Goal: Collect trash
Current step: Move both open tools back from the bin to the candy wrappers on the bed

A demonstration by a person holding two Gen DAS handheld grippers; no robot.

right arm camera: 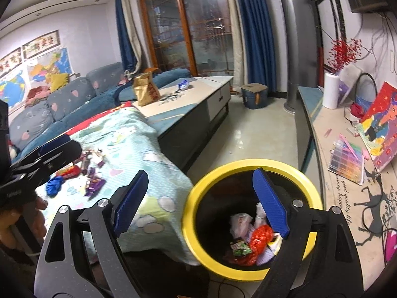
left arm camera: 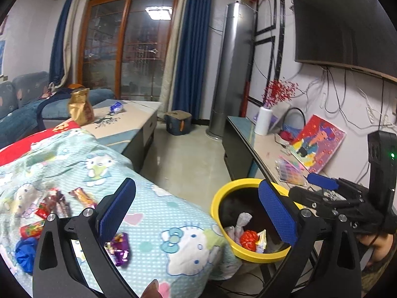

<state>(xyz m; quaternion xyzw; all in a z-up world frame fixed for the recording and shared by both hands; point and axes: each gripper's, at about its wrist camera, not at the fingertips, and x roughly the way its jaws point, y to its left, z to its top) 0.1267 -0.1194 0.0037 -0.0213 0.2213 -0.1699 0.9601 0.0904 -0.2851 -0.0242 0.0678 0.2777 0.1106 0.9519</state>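
both the left gripper (left arm camera: 197, 209) and right gripper (right arm camera: 202, 203) gape wide and empty beside the yellow-rimmed bin (right arm camera: 196, 191) of wrappers.

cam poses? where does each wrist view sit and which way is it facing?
Left wrist: sits above the cloth-covered table, faces down the room to the glass doors; shows its own open left gripper, with the right gripper at the right edge.
Right wrist: sits over the yellow bin, same heading; shows its own open right gripper, with the left gripper at the left edge.
Shared: the yellow bin, red wrapper inside, snack wrappers on the cloth.
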